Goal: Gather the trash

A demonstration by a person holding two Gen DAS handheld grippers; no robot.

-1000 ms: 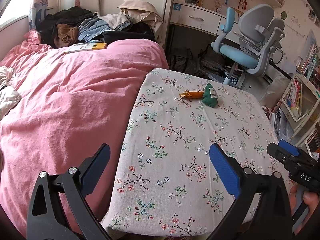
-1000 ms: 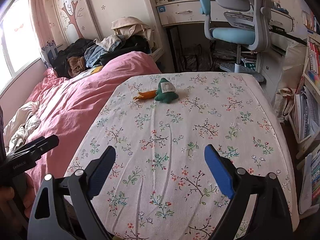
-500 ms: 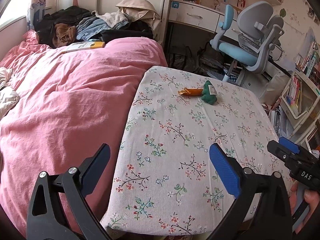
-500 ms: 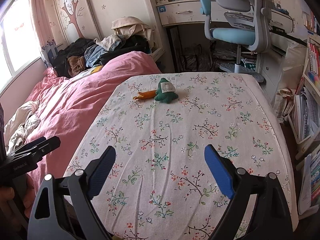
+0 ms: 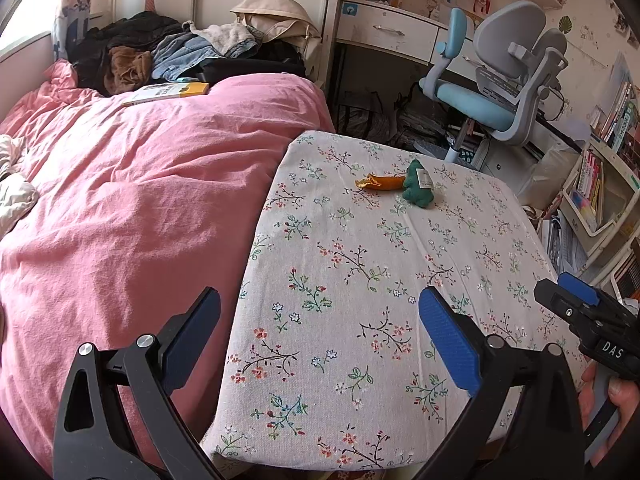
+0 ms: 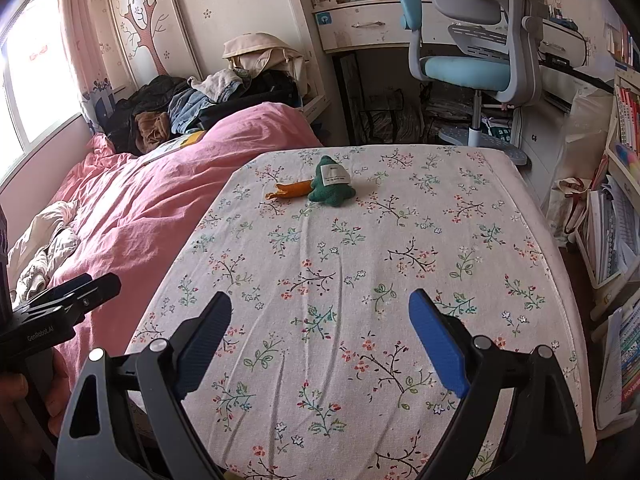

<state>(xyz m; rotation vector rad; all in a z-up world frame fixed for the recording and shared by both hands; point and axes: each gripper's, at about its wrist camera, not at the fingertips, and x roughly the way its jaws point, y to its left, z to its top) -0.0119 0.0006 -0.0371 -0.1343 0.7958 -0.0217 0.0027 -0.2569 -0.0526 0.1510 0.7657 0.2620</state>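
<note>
An orange wrapper [image 5: 379, 182] [image 6: 291, 190] lies near the far side of the floral-cloth table [image 5: 360, 280] [image 6: 360, 264], touching a small green plush toy [image 5: 418, 189] [image 6: 331, 187] with a white tag. My left gripper [image 5: 318, 330] hovers open over the table's near left corner, nothing between its blue pads. Over the near edge my right gripper [image 6: 320, 330] stands open too, also empty. Each gripper shows at the edge of the other's view: the right gripper [image 5: 588, 320] and the left gripper [image 6: 60, 300], held by hands.
A bed with a pink duvet [image 5: 140, 200] adjoins the table's left side, with a heap of clothes [image 5: 180, 52] and a book [image 5: 168, 92] at its head. A blue-grey desk chair [image 5: 492, 92] and desk stand beyond the table. Shelves of books [image 6: 616, 220] line the right.
</note>
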